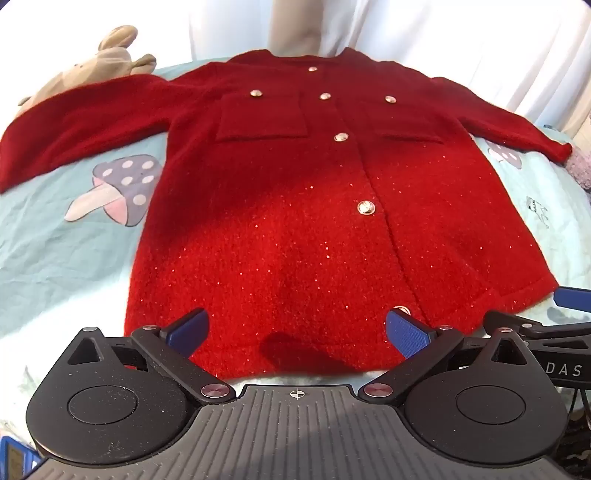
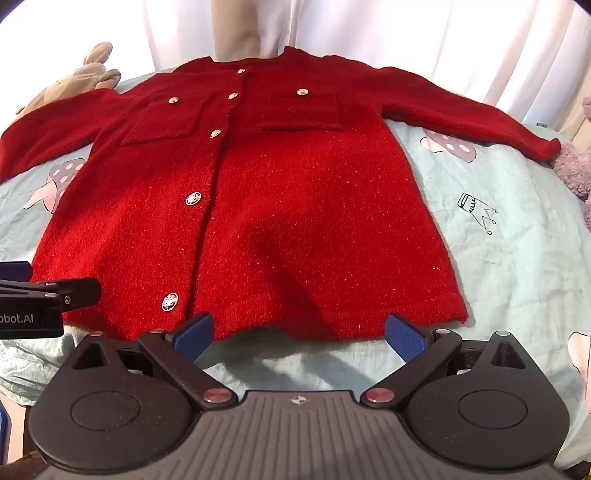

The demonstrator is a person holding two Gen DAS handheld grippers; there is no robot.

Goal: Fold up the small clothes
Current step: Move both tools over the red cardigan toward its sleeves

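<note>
Nearest in the left wrist view, the left gripper [image 1: 297, 334] hovers over the hem of a red cardigan [image 1: 295, 206], jaws spread wide, nothing between them; the blue pads [image 1: 408, 334] sit apart above the bottom edge of the knit. The right gripper [image 2: 298, 336] hangs just short of the same hem, also fully spread and empty, with pale blue sheet [image 2: 517, 258] showing between its fingers. The two tools sit side by side: the right one's blue fingertip pokes into the left view at the far right edge, and the left one's black body shows at the left edge of the right wrist view. The cardigan lies flat and face up on the sheet, hem toward the cameras, neckline away, buttoned down the front with a row of silver buttons [image 1: 365, 207]. Two chest pockets [image 1: 262, 118] sit either side of the button line, each with a button on its flap. Both sleeves are spread outward; the left sleeve [image 1: 74, 122] runs off toward the frame edge, the right sleeve [image 2: 480, 118] ends near a purple plush toy [image 2: 576, 170]. The sheet carries mushroom prints [image 1: 118, 188] and a small crown drawing [image 2: 476, 210]. Beyond the left shoulder lies a tan stuffed animal [image 1: 96, 62]. Farthest back hang white curtains [image 2: 406, 33], brightly lit.
</note>
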